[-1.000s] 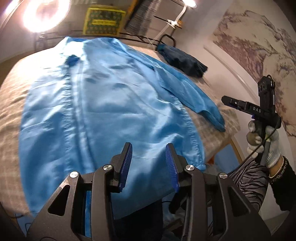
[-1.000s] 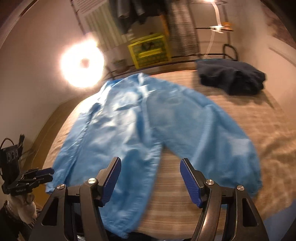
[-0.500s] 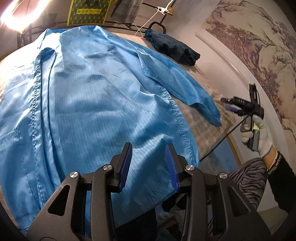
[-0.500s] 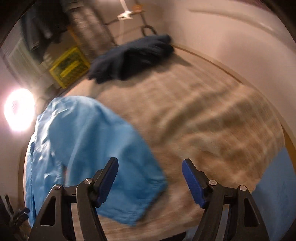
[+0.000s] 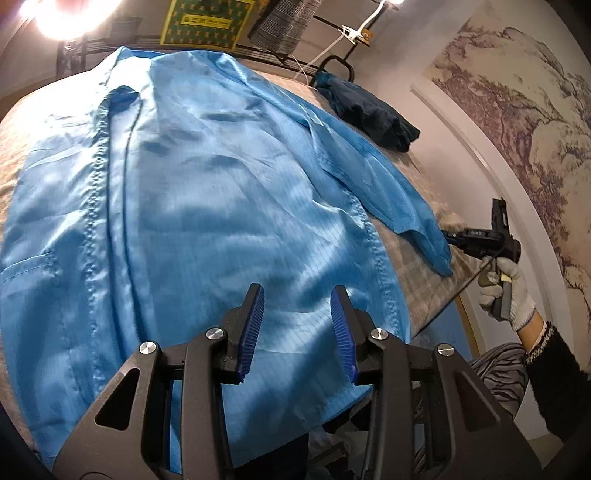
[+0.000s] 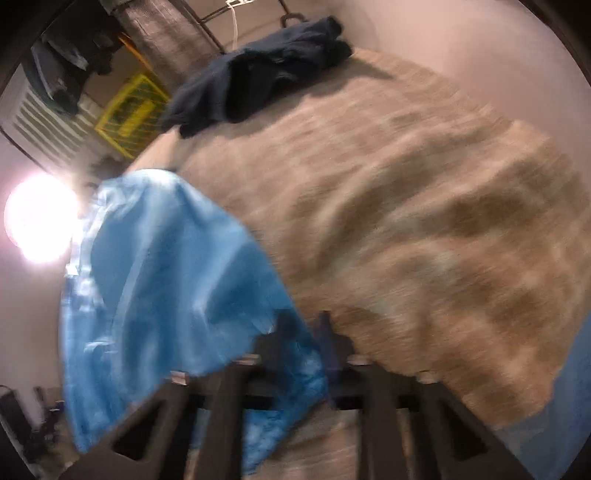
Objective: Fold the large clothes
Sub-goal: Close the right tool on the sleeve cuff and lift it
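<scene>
A large blue coat (image 5: 203, 203) lies spread flat, front up, on the bed (image 5: 419, 291). My left gripper (image 5: 295, 291) hovers over its near hem, jaws partly open with nothing between the pads. The right sleeve (image 5: 402, 203) runs out to a cuff (image 5: 439, 254) near the bed's edge. My right gripper (image 5: 450, 236), held by a gloved hand (image 5: 506, 291), sits at that cuff. In the blurred right wrist view its jaws are closing, and the gripper (image 6: 303, 321) has the blue sleeve (image 6: 166, 277) between its narrow fingers.
A dark navy garment (image 5: 369, 110) lies bunched at the bed's far right corner (image 6: 258, 81). Behind the bed stand a metal rail, a yellow crate (image 5: 207, 22) and a bright lamp (image 5: 70, 14). Bare checked bedcover (image 6: 424, 221) stretches right of the sleeve.
The right gripper swung down and across to the sleeve cuff, and its wide jaws came together on the fabric. The left gripper drifted slightly closer over the coat's hem, same opening.
</scene>
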Motion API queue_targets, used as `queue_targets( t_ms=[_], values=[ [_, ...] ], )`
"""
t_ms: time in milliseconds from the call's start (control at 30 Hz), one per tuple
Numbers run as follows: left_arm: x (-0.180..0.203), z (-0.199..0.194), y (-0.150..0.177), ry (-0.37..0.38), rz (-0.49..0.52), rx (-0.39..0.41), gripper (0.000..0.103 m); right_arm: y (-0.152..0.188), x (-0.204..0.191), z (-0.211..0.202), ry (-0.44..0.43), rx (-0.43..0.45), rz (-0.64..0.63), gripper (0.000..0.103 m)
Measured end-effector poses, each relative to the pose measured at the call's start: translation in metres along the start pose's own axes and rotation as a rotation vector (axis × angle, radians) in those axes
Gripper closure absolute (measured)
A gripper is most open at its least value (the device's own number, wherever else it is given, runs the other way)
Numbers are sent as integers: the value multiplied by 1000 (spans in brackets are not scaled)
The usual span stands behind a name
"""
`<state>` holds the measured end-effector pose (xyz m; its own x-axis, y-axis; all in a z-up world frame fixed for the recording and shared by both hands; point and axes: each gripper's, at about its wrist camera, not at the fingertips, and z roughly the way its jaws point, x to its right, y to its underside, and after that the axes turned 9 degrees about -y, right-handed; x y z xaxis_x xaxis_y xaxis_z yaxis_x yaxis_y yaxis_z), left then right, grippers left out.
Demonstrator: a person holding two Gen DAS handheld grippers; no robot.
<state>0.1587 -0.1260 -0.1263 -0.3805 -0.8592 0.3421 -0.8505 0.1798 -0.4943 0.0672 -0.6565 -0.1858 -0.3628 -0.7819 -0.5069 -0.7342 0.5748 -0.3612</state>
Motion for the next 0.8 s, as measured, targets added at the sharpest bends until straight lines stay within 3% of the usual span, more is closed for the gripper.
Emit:
queue_targets(
  t_ms=[33,200,367,500,567,800],
  values=[
    [-2,-1,-1,-1,-6,4,66,0,-4,-2,-3,8,-9,103],
    [-11,-8,-6,2,-48,33,66,6,-45,-29,-73,92,-85,103],
    [-20,-16,-10,1,-82,56,66,22,-120,-60,-183,176,-260,103],
    [-30,-24,-10,-4,-114,73,66,44,-183,-64,-281,183,-400,103],
    [-36,-28,-10,-8,-130,81,66,57,-208,-58,-362,150,-429,103],
    [-61,-44,-11,-19,-208,120,66,127,-301,-16,-459,-23,-688,103]
  ],
)
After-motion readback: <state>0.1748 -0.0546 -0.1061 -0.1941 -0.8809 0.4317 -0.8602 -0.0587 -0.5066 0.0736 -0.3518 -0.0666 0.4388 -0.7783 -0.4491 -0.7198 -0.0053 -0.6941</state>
